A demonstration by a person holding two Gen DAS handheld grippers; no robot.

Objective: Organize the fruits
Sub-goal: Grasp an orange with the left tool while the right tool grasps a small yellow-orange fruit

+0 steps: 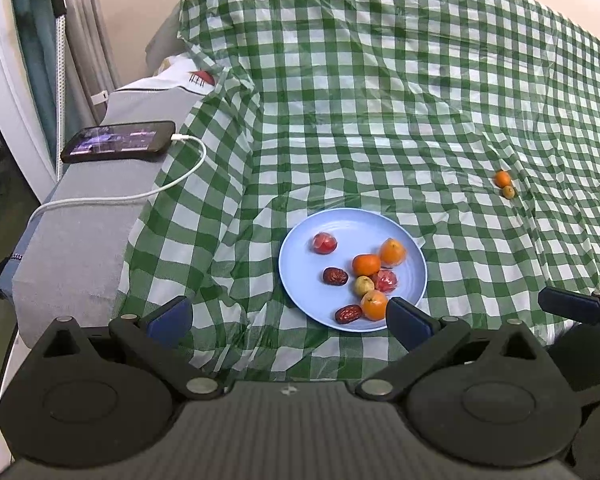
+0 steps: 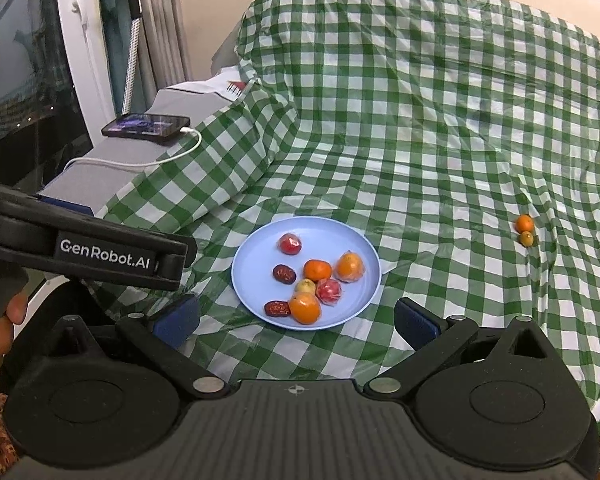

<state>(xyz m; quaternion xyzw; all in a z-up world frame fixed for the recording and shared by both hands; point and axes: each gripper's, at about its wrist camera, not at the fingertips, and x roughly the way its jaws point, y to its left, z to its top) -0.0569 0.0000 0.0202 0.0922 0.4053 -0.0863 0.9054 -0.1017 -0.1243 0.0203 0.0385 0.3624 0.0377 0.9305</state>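
Note:
A light blue plate [image 1: 300, 256] [image 2: 256, 256] lies on the green checked cloth and holds several fruits: oranges [image 1: 366, 264] [image 2: 317, 270], red wrapped fruits [image 1: 324, 243] [image 2: 289, 243], dark red dates [image 1: 335, 276] [image 2: 283, 273] and a small yellow-green fruit [image 1: 363, 285] [image 2: 305, 287]. A small orange [image 1: 502, 179] [image 2: 524, 223] and a smaller yellowish fruit [image 1: 508, 191] [image 2: 527, 238] lie together on the cloth, far right of the plate. My left gripper [image 1: 288, 316] is open and empty, just before the plate's near rim. My right gripper [image 2: 296, 320] is open and empty, near the plate's front edge.
A phone [image 1: 118, 141] [image 2: 146, 125] with a white charging cable [image 1: 140, 194] lies on a grey ledge at the left. The cloth is wrinkled and rises toward the back. The left gripper's body [image 2: 84, 248] crosses the left of the right wrist view.

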